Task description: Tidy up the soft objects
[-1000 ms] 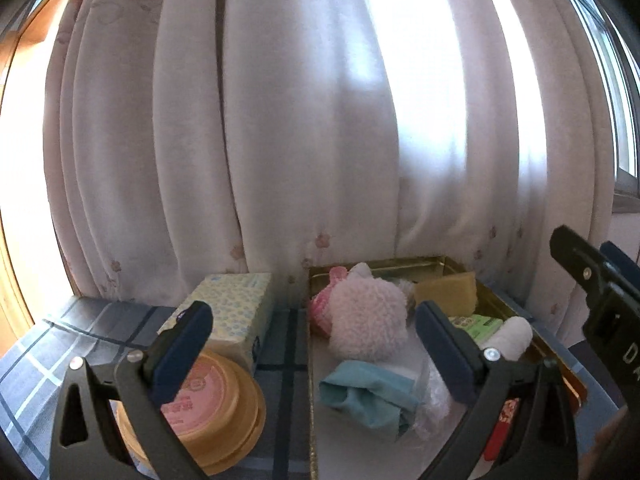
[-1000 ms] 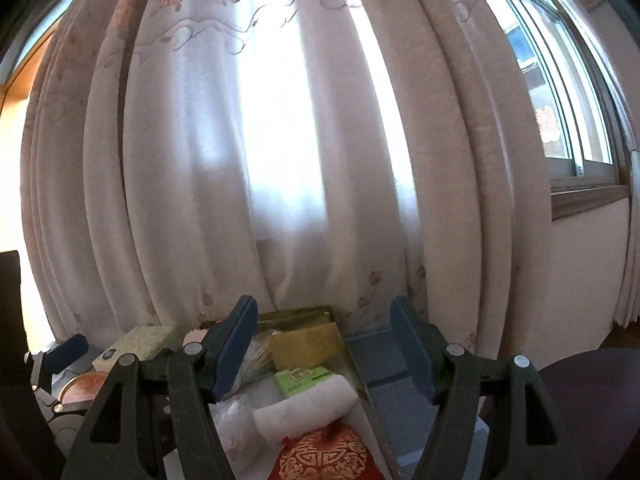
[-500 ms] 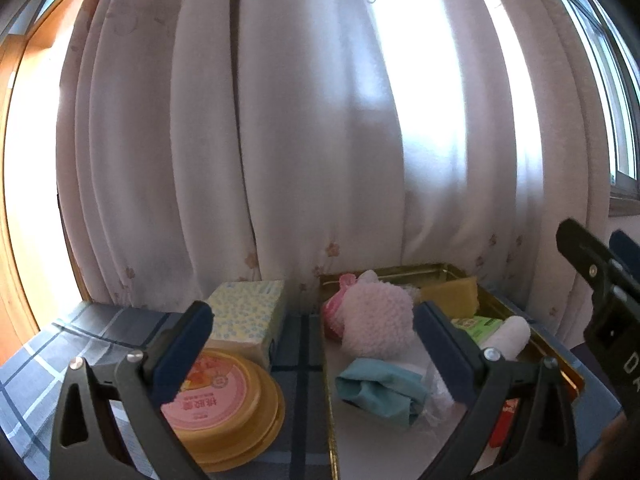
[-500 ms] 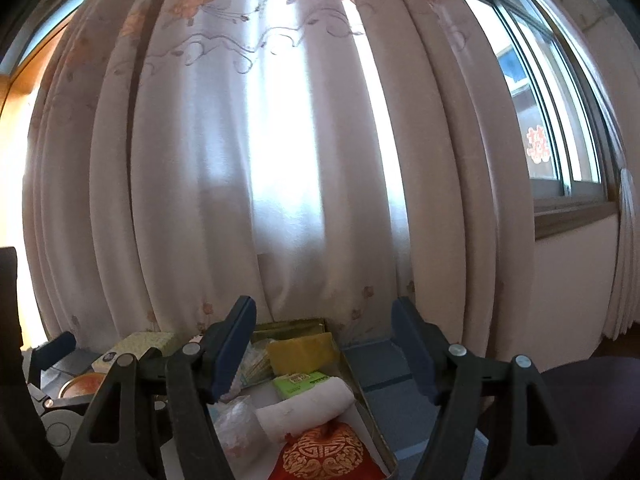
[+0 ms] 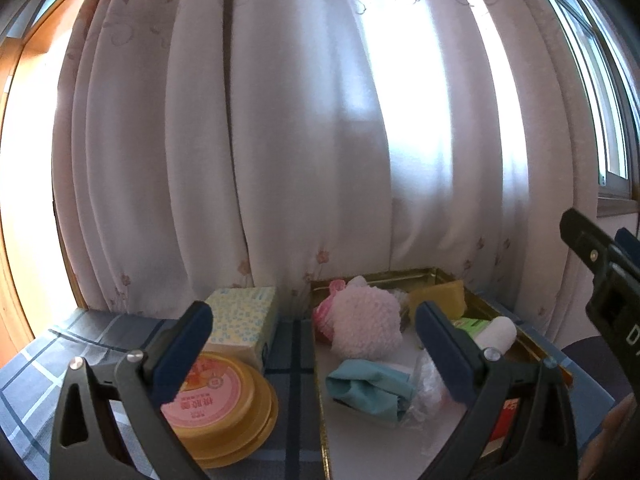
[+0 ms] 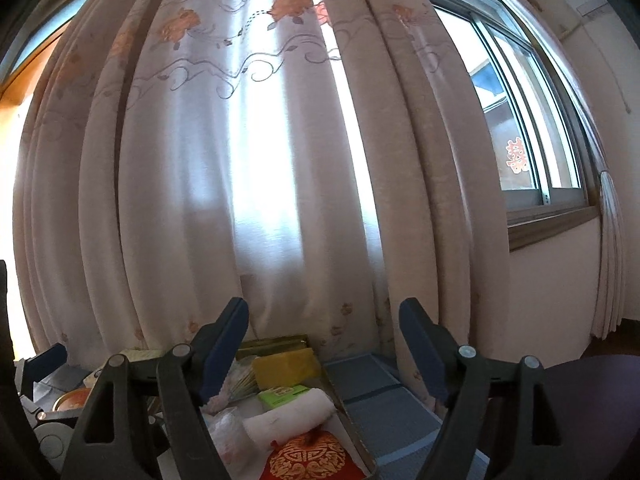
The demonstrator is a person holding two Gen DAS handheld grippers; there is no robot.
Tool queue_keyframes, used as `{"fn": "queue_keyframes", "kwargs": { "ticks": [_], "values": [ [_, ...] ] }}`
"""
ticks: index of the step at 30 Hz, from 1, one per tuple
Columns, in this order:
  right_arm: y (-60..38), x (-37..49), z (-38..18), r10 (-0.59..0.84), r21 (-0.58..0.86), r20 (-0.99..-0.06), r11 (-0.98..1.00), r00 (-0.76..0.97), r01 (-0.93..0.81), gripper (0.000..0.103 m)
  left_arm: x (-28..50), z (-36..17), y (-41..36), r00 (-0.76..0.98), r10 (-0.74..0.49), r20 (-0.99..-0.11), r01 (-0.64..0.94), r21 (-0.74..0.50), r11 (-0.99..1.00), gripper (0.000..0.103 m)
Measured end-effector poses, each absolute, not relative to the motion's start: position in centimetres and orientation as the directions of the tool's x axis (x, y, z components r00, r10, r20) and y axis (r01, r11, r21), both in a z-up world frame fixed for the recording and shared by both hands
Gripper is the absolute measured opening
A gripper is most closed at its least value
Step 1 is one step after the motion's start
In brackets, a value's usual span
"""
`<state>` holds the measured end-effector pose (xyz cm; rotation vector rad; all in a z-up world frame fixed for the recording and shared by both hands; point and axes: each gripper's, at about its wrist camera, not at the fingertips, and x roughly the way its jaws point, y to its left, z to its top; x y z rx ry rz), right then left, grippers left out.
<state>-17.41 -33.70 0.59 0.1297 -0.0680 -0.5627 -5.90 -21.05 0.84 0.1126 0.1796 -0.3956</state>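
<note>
You are holding both grippers spread wide, empty.
Left gripper [image 5: 314, 344] and right gripper [image 6: 324, 338] are hovering above the gold tray [image 5: 400, 276].

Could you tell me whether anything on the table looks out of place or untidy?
Nothing is spilled or broken. The soft things in the gold metal tray lie in a loose jumble: the fluffy pink plush, the crumpled teal cloth and the white rolled towel.

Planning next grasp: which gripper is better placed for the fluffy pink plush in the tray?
Left, probably. The left gripper is open with the fluffy pink plush framed between its fingers. The right gripper, also open, faces the curtain above the tray's right side.
</note>
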Motion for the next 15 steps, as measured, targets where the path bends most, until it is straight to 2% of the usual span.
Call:
{"fn": "queue_keyframes", "kwargs": {
  "ticks": [15],
  "values": [
    [-33.5, -17.33, 0.58, -0.533, 0.132, 0.031, 0.841, 0.846, 0.525, 0.08, -5.91, 0.79, -21.07, 0.907, -0.371, -0.198, 0.392, 0.076, 0.917, 0.103]
  ]
}}
